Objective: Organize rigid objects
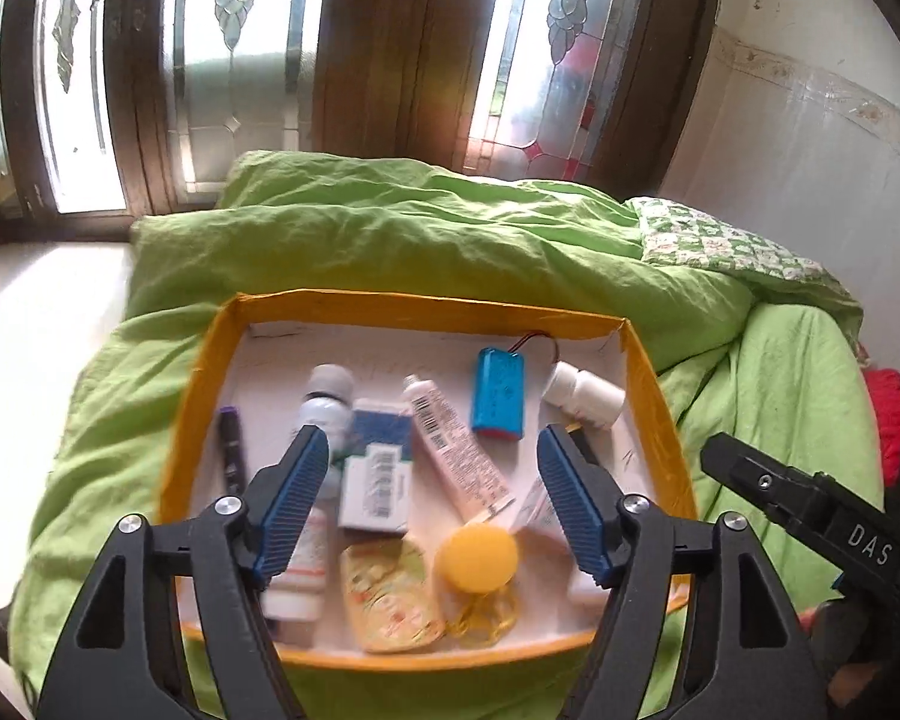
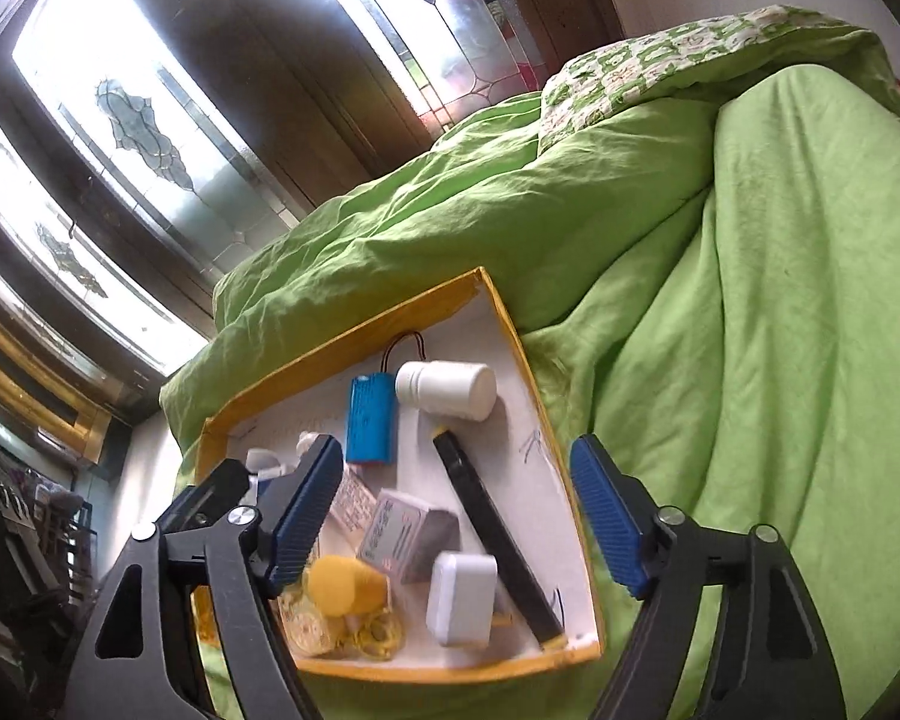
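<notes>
A shallow yellow-rimmed box (image 1: 426,305) with a white floor lies on a green duvet; it also shows in the right wrist view (image 2: 513,324). In it lie a blue battery pack (image 1: 499,390) (image 2: 371,420), a white bottle (image 1: 583,395) (image 2: 447,389), a pink tube (image 1: 459,450), a blue-white carton (image 1: 377,474), a yellow cap (image 1: 479,558) (image 2: 345,585), a black bar (image 2: 492,534) and a white case (image 2: 462,597). My left gripper (image 1: 435,504) is open above the box, empty. My right gripper (image 2: 453,516) is open above the box's right side, empty.
The green duvet (image 1: 420,240) is bunched behind and to the right of the box (image 2: 750,330). A patterned pillow (image 1: 726,246) lies at the back right. Stained-glass windows (image 1: 258,60) in dark wooden frames stand behind. The right gripper's black body (image 1: 810,510) shows at the right.
</notes>
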Tool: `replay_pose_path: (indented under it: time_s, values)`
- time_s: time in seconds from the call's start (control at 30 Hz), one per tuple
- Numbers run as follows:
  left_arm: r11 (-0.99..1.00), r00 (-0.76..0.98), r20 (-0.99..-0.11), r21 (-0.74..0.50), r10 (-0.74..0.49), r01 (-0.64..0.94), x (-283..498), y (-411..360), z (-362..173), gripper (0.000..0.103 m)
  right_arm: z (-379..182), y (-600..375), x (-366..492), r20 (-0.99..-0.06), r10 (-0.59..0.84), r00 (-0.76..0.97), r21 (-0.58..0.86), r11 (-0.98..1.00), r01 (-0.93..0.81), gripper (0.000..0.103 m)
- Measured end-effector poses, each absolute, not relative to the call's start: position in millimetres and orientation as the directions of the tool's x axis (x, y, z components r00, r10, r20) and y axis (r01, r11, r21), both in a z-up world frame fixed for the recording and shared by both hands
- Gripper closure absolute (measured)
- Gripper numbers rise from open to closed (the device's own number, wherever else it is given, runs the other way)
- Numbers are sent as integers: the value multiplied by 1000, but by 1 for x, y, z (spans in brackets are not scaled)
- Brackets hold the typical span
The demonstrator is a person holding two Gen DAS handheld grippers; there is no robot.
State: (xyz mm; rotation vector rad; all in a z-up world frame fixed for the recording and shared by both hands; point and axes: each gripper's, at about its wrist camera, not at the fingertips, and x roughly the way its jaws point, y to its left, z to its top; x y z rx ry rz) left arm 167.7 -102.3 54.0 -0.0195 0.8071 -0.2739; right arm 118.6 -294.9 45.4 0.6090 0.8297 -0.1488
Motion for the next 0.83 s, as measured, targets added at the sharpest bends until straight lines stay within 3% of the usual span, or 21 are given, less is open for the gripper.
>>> replay_pose_path:
  time_s: [0.03, 0.13, 0.3, 0.83]
  values:
    - [971, 679, -701, -85, -218, 224, 156, -96, 58, 22, 46, -290, 109, -736, 101, 669, 430, 833, 348, 10]
    - [987, 737, -670, 42, -87, 155, 121, -79, 66, 19, 42, -276, 88, -762, 116, 637, 401, 857, 324, 1]
    - [983, 761, -649, 150, 17, 106, 83, -62, 74, 18, 38, -246, 55, -790, 173, 588, 364, 905, 222, 1]
    - [982, 724, -690, 133, -4, 132, 45, -68, 85, 13, 69, -230, 2, -743, 186, 643, 360, 921, 151, 1]
